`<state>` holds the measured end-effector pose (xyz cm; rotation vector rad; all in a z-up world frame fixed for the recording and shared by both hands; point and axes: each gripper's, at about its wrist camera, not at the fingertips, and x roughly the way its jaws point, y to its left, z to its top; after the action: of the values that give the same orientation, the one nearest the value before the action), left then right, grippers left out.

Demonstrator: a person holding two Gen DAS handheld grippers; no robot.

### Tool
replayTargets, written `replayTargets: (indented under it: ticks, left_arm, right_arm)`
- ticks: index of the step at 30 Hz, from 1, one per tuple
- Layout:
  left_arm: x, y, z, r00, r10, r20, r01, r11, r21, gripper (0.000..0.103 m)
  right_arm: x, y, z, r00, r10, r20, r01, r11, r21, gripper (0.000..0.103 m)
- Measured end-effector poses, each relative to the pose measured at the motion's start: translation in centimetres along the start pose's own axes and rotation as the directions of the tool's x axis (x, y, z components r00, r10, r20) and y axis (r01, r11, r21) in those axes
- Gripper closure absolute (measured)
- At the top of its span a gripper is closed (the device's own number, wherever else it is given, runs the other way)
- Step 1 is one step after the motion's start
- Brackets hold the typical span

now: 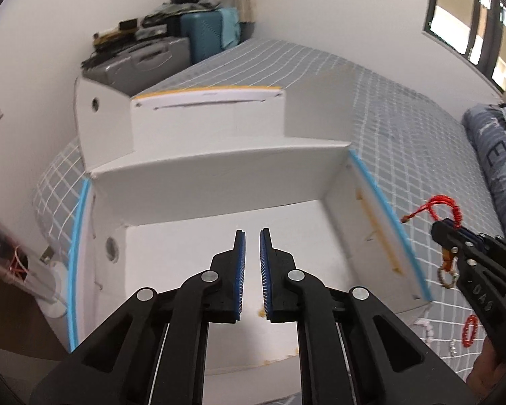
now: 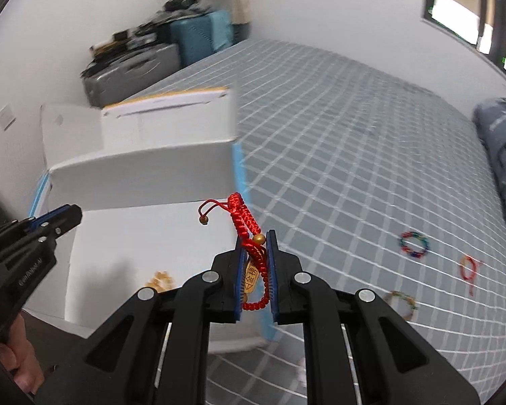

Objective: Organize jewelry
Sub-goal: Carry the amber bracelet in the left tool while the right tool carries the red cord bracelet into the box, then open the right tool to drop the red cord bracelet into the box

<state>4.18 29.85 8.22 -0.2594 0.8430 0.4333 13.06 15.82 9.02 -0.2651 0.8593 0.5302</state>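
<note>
My right gripper (image 2: 255,236) is shut on a red braided bracelet (image 2: 244,224) with gold beads and a gold tag, held just above the right wall of the open white box (image 2: 145,172). The bracelet also shows in the left wrist view (image 1: 447,206), at the tip of the right gripper (image 1: 438,227). My left gripper (image 1: 252,233) hovers over the box floor (image 1: 202,236), its jaws nearly closed with a narrow gap and nothing between them. A gold piece (image 2: 159,281) lies inside the box.
The box sits on a grey checked bed sheet (image 2: 337,168). Loose bracelets lie on the sheet: a multicoloured one (image 2: 414,244), a red cord one (image 2: 469,268), a beaded one (image 2: 401,302), and a red bead ring (image 1: 470,330). Suitcases (image 1: 145,57) stand beyond.
</note>
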Motion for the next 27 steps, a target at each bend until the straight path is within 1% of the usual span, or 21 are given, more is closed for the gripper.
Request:
replayTargets:
  ticks: [6, 10, 14, 16, 21, 22, 23, 24, 25, 26, 27]
  left_arm:
    - [2.6, 2.5, -0.8, 0.997, 0.048, -0.055, -0.049, 0.999, -0.024, 0.094]
    - [4.2, 3.7, -1.7, 0.993, 0.063, -0.098, -0.066, 0.997, -0.034, 0.094]
    - [5.1, 4.6, -2.4, 0.988, 0.081, -0.131, -0.087, 0.996, -0.038, 0.094]
    - [5.3, 4.9, -2.7, 0.986, 0.086, -0.142, -0.092, 0.995, -0.040, 0.094]
    - [5.2, 5.3, -2.9, 0.985, 0.098, -0.142, -0.107, 0.993, -0.053, 0.092]
    - [5.0, 5.3, -2.9, 0.985, 0.100, -0.138, -0.109, 0.992, -0.058, 0.091]
    - [4.8, 5.3, -2.9, 0.985, 0.105, -0.138, -0.115, 0.992, -0.059, 0.085]
    - [4.6, 5.3, -2.9, 0.984, 0.112, -0.135, -0.121, 0.991, -0.057, 0.078]
    - [4.5, 5.4, -2.8, 0.985, 0.122, -0.125, -0.129, 0.990, -0.056, 0.060]
    - [4.1, 5.4, -2.7, 0.984, 0.141, -0.106, -0.147, 0.988, -0.052, 0.048]
    - [3.6, 5.4, -2.7, 0.983, 0.156, -0.092, -0.162, 0.986, -0.052, 0.046]
  right_arm:
    - [5.5, 3.6, -0.6, 0.994, 0.049, -0.098, -0.055, 0.996, -0.064, 0.092]
    - [7.7, 4.7, -0.9, 0.988, 0.060, -0.145, -0.070, 0.995, -0.069, 0.092]
    - [8.8, 4.9, -1.4, 0.984, 0.060, -0.170, -0.073, 0.995, -0.069, 0.092]
    - [9.1, 4.9, -1.4, 0.982, 0.057, -0.179, -0.070, 0.995, -0.070, 0.090]
    - [9.4, 5.1, -1.7, 0.981, 0.056, -0.187, -0.071, 0.995, -0.074, 0.090]
    - [9.4, 5.2, -1.7, 0.981, 0.057, -0.186, -0.072, 0.995, -0.074, 0.087]
    - [9.3, 5.2, -1.6, 0.981, 0.065, -0.184, -0.079, 0.994, -0.071, 0.084]
    - [9.2, 5.3, -1.6, 0.981, 0.075, -0.182, -0.088, 0.994, -0.067, 0.073]
    - [9.1, 5.3, -1.5, 0.981, 0.080, -0.175, -0.093, 0.994, -0.065, 0.066]
    - [8.9, 5.4, -1.5, 0.982, 0.082, -0.168, -0.094, 0.993, -0.065, 0.064]
    - [8.7, 5.5, -1.5, 0.983, 0.084, -0.164, -0.096, 0.993, -0.069, 0.061]
